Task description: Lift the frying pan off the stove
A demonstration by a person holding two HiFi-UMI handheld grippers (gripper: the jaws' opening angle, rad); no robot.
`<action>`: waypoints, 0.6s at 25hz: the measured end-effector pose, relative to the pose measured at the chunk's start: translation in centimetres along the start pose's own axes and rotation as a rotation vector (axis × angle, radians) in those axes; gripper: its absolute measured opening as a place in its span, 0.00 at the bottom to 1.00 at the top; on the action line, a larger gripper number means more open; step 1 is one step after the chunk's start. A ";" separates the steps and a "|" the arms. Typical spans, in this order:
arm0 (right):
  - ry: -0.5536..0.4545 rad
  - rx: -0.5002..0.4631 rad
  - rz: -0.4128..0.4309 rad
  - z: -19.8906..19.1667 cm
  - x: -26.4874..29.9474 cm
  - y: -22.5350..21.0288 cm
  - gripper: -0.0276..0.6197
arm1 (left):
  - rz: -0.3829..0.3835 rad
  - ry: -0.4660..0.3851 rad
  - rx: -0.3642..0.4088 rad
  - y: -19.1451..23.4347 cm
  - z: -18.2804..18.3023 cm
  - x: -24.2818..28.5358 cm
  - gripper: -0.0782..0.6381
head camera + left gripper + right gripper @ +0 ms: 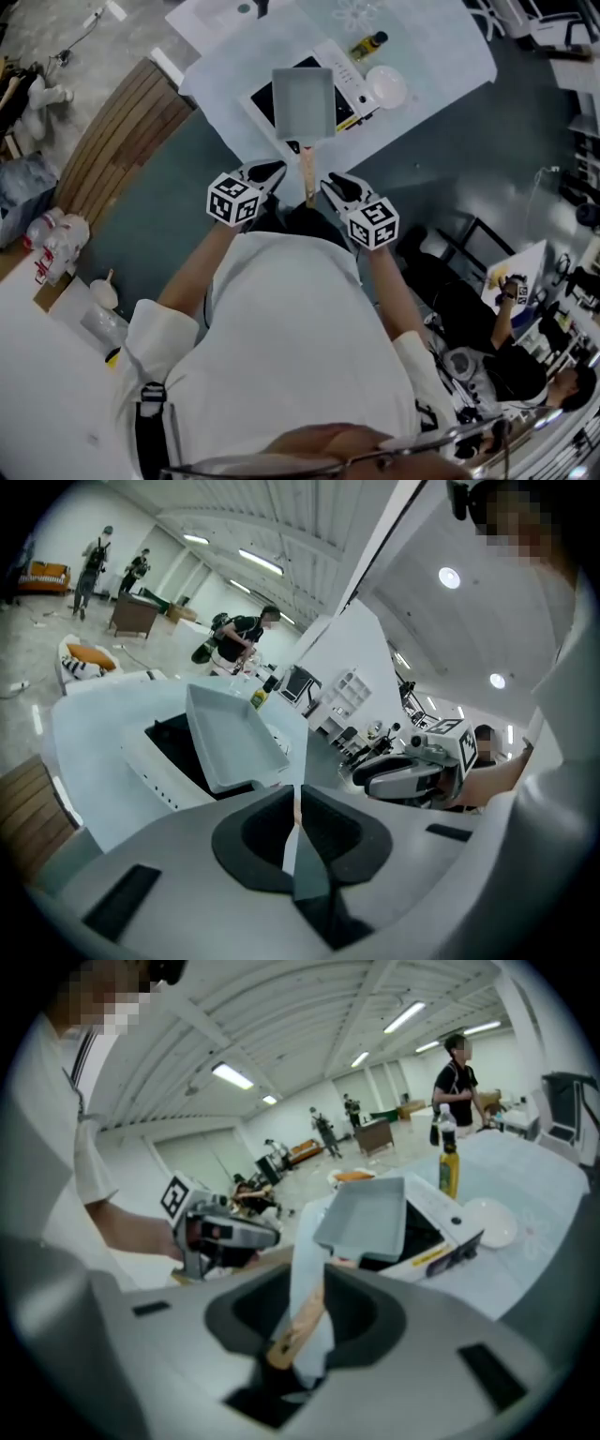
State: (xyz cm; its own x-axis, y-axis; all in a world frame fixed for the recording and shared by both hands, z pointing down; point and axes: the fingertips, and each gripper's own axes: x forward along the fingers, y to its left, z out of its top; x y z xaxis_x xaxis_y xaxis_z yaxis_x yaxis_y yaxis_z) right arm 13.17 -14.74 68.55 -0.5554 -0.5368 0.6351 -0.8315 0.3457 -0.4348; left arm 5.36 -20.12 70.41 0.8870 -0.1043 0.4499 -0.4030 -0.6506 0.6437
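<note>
Past the white tabletop edge, straddles with parted right claw the bodyward-pointing wooden handle of the square grey frying pan; left claw shut, empty, just beside.

The frying pan sits on the stove — plate at its right, bottle behind.

No legible text or numbers, coded square markers on left cube, right cube
</note>
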 end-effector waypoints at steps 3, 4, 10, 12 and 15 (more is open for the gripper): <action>0.033 0.038 -0.018 -0.8 1.5 -0.5 0.24 | -0.057 0.040 -0.082 0.6 -1.3 1.8 0.18; 0.042 0.049 -0.022 -1.0 2.0 -0.7 0.25 | -0.070 0.050 -0.109 0.8 -1.7 2.3 0.21; 0.108 0.109 -0.034 -2.6 4.0 -1.4 0.32 | -0.121 0.107 -0.283 2.1 -3.5 5.0 0.34; 0.131 0.119 -0.039 -3.2 4.6 -1.7 0.34 | -0.135 0.124 -0.332 2.5 -4.0 5.8 0.39; 0.165 0.142 -0.031 -4.2 5.4 -2.1 0.36 | -0.163 0.158 -0.398 2.6 -4.9 7.0 0.46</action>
State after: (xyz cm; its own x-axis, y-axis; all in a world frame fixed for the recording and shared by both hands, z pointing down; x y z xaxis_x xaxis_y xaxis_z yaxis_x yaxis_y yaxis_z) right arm 11.87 -15.12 75.64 -0.5341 -0.4083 0.7403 -0.8443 0.2128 -0.4918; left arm 9.36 -18.90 78.26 0.9132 0.1117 0.3919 -0.3435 -0.3064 0.8878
